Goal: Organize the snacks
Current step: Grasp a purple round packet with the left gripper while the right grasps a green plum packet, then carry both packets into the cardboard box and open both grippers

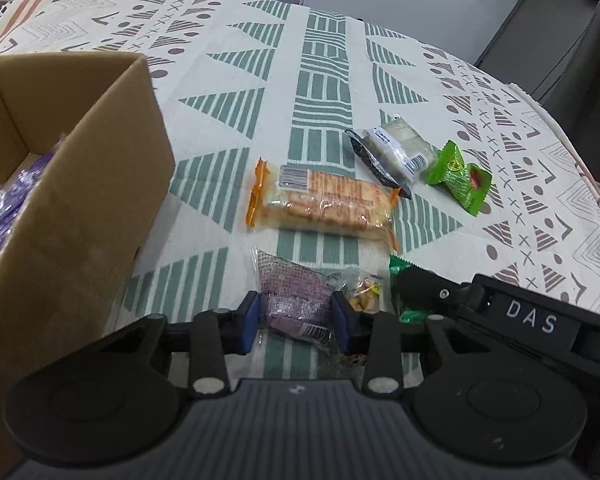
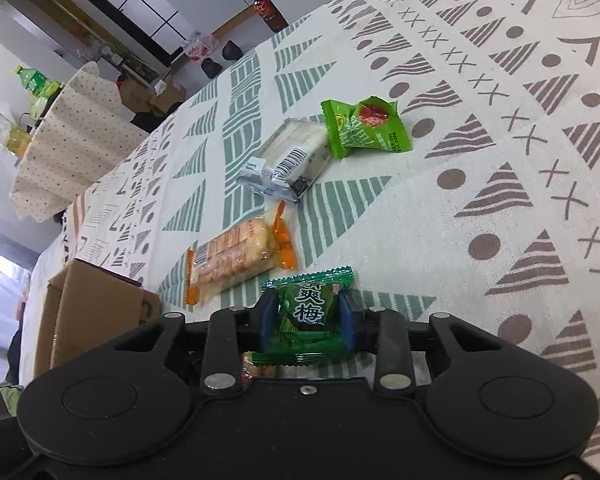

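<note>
Left wrist: jaws pinch purple packet [image 1: 296, 304], seemingly low

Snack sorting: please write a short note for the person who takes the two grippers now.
Left gripper: shut on the purple snack pack.
Right gripper: shut on the dark green plum candy.
Cardboard box stands at the left, with purple packs already inside.
Still on the tablecloth: orange biscuit pack, clear white pack, light green candy, and a small yellow snack beside the left gripper.
Left: probably box the two held, then the rest.
</note>
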`<state>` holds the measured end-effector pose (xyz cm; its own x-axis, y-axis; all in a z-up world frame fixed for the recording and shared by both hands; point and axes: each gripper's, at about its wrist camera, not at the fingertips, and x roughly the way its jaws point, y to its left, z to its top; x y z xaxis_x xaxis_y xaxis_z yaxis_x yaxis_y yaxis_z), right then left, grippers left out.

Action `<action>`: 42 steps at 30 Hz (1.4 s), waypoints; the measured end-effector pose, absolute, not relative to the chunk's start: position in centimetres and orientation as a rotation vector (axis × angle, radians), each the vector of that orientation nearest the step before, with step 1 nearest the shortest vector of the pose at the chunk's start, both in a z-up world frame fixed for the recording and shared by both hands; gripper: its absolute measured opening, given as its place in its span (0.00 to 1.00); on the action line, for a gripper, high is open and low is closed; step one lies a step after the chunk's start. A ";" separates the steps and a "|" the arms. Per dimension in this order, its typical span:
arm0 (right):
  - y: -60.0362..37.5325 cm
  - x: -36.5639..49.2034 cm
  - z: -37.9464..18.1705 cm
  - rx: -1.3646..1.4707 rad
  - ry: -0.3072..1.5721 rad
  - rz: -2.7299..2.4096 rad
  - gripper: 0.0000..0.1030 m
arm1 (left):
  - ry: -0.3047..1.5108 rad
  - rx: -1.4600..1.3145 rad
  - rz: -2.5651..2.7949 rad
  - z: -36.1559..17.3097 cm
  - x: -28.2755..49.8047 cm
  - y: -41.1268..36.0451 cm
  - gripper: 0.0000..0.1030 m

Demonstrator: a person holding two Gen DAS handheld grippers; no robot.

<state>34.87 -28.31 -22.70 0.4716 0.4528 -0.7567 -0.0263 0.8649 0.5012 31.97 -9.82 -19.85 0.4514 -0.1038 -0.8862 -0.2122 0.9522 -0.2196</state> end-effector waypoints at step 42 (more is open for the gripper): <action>-20.0 28.1 -11.2 0.305 0.749 0.566 0.31 | 0.842 -0.341 0.204 -6.8 23.2 0.1 0.35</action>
<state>28.13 -20.03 -11.20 0.5941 0.5837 -0.5535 -0.3731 0.8096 0.4532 23.19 0.07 -6.77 0.6510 0.0421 -0.7579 -0.3093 0.9265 -0.2142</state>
